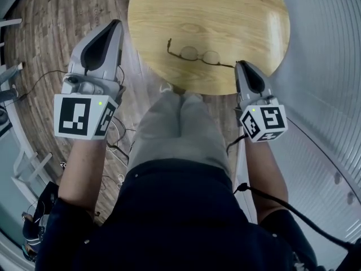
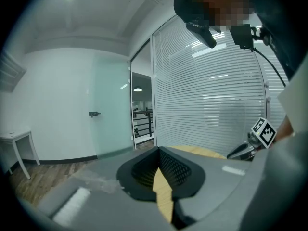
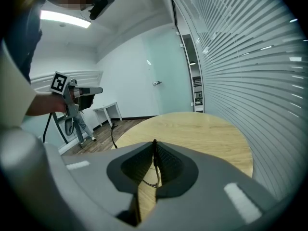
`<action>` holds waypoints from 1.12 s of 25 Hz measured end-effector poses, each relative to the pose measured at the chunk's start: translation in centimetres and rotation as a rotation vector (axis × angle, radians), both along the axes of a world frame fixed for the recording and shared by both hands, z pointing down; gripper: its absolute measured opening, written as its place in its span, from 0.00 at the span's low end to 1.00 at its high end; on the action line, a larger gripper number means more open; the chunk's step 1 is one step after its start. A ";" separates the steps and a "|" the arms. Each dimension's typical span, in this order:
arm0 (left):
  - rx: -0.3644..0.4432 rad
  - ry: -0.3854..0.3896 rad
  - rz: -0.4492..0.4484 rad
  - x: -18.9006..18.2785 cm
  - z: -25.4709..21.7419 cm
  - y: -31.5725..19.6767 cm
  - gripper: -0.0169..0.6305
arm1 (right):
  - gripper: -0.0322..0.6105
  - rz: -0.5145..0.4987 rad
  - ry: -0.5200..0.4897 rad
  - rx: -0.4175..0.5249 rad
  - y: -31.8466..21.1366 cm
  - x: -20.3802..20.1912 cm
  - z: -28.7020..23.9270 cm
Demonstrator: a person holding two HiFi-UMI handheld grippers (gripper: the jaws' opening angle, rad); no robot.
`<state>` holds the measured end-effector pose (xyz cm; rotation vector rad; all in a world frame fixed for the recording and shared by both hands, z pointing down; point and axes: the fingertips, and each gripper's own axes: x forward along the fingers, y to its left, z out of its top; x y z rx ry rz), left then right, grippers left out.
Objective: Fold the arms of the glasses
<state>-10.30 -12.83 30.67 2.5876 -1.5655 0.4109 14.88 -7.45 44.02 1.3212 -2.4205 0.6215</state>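
Thin dark-framed glasses (image 1: 198,55) lie on the round wooden table (image 1: 225,16), arms unfolded, near its front edge. My right gripper (image 1: 239,64) rests at the table's front right edge, at the tip of the glasses' right arm. In the right gripper view its jaws (image 3: 154,141) are shut on that thin arm (image 3: 156,162), which runs down between the pads. My left gripper (image 1: 117,22) hangs off the table to the left, above the floor, shut with nothing in it (image 2: 158,148).
The person's legs (image 1: 175,123) sit just below the table's front edge. Cables (image 1: 115,140) lie on the wood floor at the left. A wall of blinds (image 3: 250,81) runs along the right, and a small white table (image 3: 107,110) stands by the far wall.
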 end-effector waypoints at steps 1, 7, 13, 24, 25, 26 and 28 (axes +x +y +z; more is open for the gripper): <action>0.000 0.001 -0.002 0.0 0.0 0.1 0.03 | 0.10 -0.002 -0.003 -0.002 0.0 -0.1 0.0; 0.006 0.029 -0.027 -0.4 -0.3 0.0 0.03 | 0.10 -0.028 -0.005 -0.002 0.2 -0.8 -0.5; 0.009 0.029 -0.020 -0.4 -0.2 0.4 0.03 | 0.10 -0.048 0.015 0.006 0.3 -1.0 -0.5; 0.010 0.028 -0.028 -1.3 0.0 0.8 0.03 | 0.10 -0.069 0.053 -0.004 0.0 -1.8 0.1; 0.010 0.029 -0.028 -1.5 0.0 0.8 0.03 | 0.10 -0.072 0.056 -0.005 -0.1 -2.1 0.2; 0.011 0.030 -0.028 -1.7 0.0 0.8 0.03 | 0.10 -0.075 0.058 -0.005 -0.1 -2.3 0.2; 0.013 0.029 -0.030 -2.0 0.0 1.1 0.03 | 0.10 -0.078 0.060 -0.004 0.0 -2.6 0.4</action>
